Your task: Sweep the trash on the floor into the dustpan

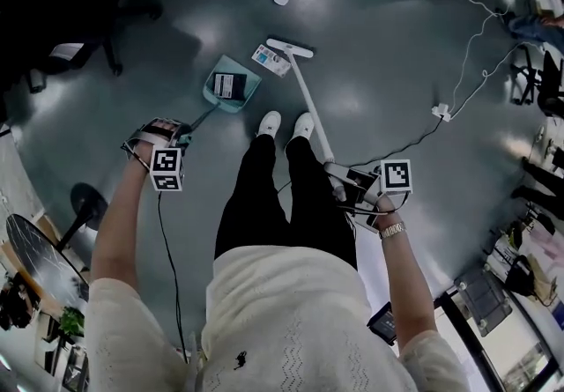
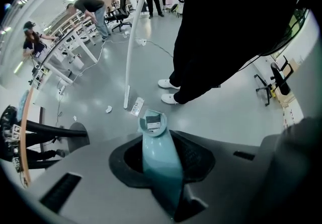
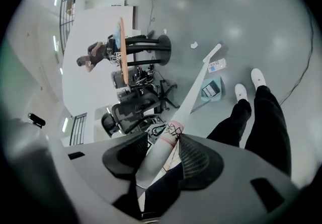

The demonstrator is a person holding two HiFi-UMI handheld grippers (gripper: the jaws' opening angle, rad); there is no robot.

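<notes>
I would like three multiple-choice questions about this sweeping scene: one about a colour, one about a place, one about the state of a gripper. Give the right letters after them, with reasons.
1. The dustpan is: A teal; B red; C yellow.
2. The flat packet lies: A in the dustpan; B on the floor beside the broom head; C under a shoe.
3. The right gripper is: A open and empty; B shut on the dustpan; C shut on the broom handle.

Answers: A, the pan shows teal; B, the packet lies outside the pan, by the broom head; C, its jaws clamp the white handle.

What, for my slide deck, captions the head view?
Left gripper holds a teal dustpan; right gripper holds a broom beside a packet.
</notes>
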